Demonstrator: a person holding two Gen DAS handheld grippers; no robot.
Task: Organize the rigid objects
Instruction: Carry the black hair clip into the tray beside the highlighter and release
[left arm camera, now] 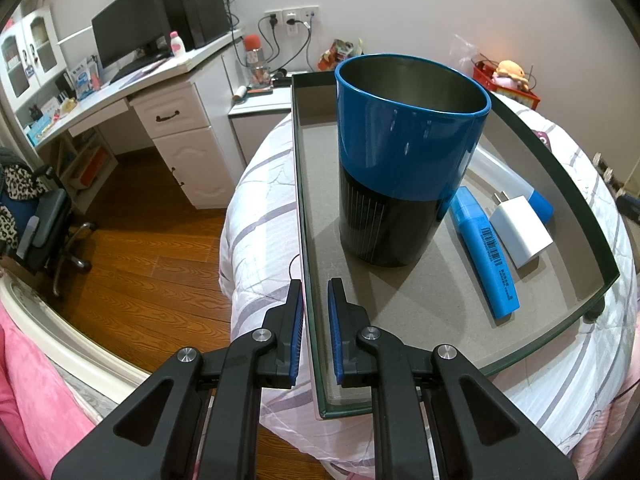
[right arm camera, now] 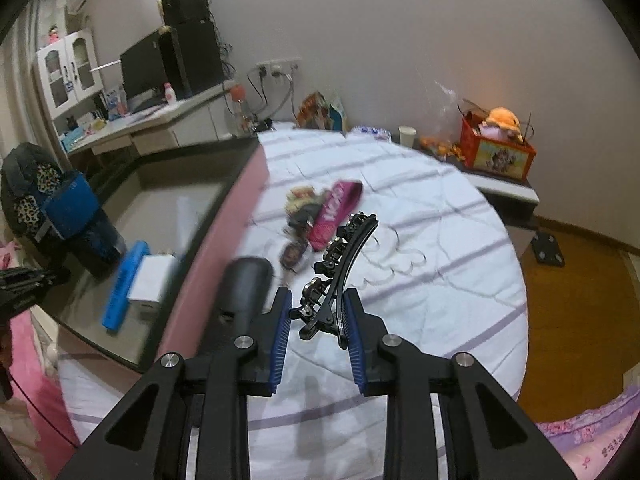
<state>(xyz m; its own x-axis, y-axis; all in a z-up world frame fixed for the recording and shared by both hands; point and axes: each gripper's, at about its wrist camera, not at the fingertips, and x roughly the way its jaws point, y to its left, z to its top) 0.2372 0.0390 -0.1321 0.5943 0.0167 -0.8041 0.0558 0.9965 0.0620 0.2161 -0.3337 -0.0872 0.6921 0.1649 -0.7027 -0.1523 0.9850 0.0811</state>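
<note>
The right wrist view is motion-blurred at left, so the tray (right arm camera: 248, 184) smears; the right gripper (right arm camera: 318, 316) grasps a black hair clip (right arm camera: 344, 264) at lower centre; the left gripper (left arm camera: 316, 308) pinches the tray wall (left arm camera: 306, 240); a striped quilt (right arm camera: 420, 240) fills mid-frame.

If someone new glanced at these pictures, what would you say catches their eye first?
Probably the tall blue and black cup standing upright in the shallow tray, beside a blue highlighter and a white charger. Next, the black hair clip pinched in the right claw above the striped bedspread, while the left claw clamps the tray's wall.
</note>
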